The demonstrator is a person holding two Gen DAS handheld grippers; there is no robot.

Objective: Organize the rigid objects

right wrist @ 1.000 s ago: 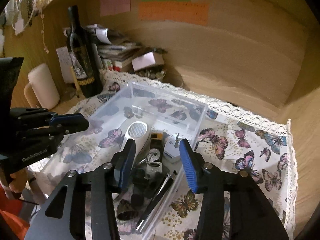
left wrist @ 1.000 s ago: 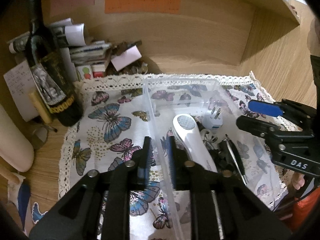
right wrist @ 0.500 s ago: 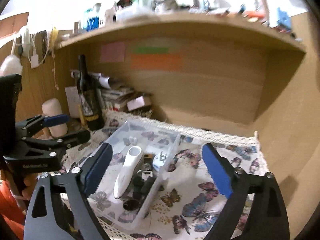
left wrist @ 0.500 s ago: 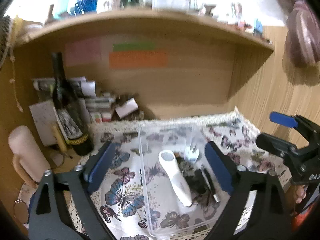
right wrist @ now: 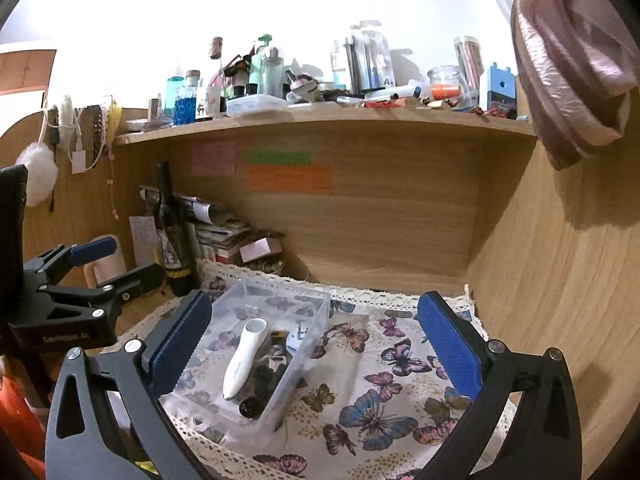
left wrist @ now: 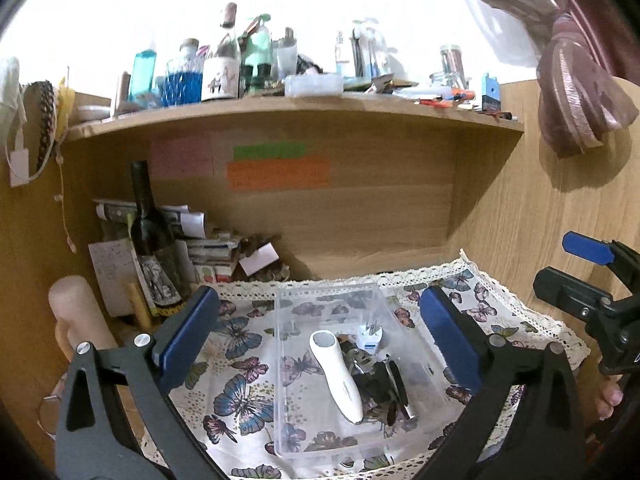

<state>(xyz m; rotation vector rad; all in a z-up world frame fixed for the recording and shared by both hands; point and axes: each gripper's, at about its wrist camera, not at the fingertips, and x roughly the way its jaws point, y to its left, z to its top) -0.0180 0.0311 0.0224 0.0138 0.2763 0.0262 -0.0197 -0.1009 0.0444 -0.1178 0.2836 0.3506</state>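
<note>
A clear plastic box (left wrist: 288, 360) rests on the butterfly cloth (left wrist: 236, 392). In it lie a white handheld device (left wrist: 336, 372), a white plug adapter (left wrist: 370, 336) and several small dark items (left wrist: 384, 380). My left gripper (left wrist: 316, 308) hovers in front of and above the box, its jaws opening wide and touching nothing. In the right wrist view the box (right wrist: 312, 320) sits left of centre with the device (right wrist: 244, 356) inside. My right gripper (right wrist: 316, 308) is also opening, with nothing held. Each gripper shows in the other's view: right gripper (left wrist: 572, 268), left gripper (right wrist: 124, 262).
A dark wine bottle (left wrist: 154, 248) stands at the back left beside a pile of papers and boxes (left wrist: 208, 248) and a pale pink mug (left wrist: 76, 316). A crowded shelf (left wrist: 280, 100) hangs overhead. A wooden side wall (left wrist: 540, 220) closes the right.
Both grippers went from nearly shut around the box's walls to wide open. They drew back and rose, so the box looks smaller and the shelf came into view.
</note>
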